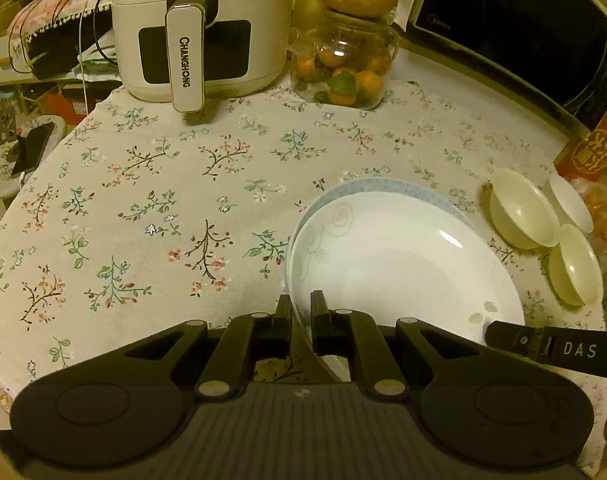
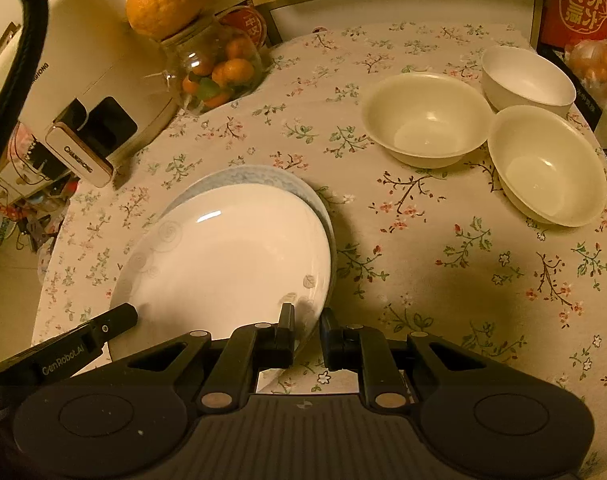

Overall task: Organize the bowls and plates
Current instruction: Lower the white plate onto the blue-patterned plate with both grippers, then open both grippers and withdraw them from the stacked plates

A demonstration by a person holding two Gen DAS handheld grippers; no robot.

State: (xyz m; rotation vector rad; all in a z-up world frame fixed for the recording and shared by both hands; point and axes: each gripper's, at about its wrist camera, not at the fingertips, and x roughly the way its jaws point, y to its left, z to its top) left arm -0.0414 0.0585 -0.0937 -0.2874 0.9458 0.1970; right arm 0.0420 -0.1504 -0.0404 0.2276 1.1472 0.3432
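Observation:
A white plate (image 1: 403,264) with faint swirl marks lies on a blue-rimmed plate (image 1: 383,185) on the floral tablecloth. My left gripper (image 1: 301,308) is shut on the white plate's near left rim. My right gripper (image 2: 306,322) is shut on the same plate (image 2: 231,256) at its right rim; the blue-rimmed plate (image 2: 259,174) shows beneath. Three cream bowls (image 2: 425,118) (image 2: 547,164) (image 2: 527,76) stand upright and apart to the right, and also show in the left wrist view (image 1: 519,212).
A white air fryer (image 1: 199,28) stands at the back left. A glass jar of oranges (image 1: 343,68) with a large orange on top stands beside it. A microwave (image 1: 515,20) and a red box (image 2: 583,4) are at the back right. The table edge (image 1: 7,200) curves on the left.

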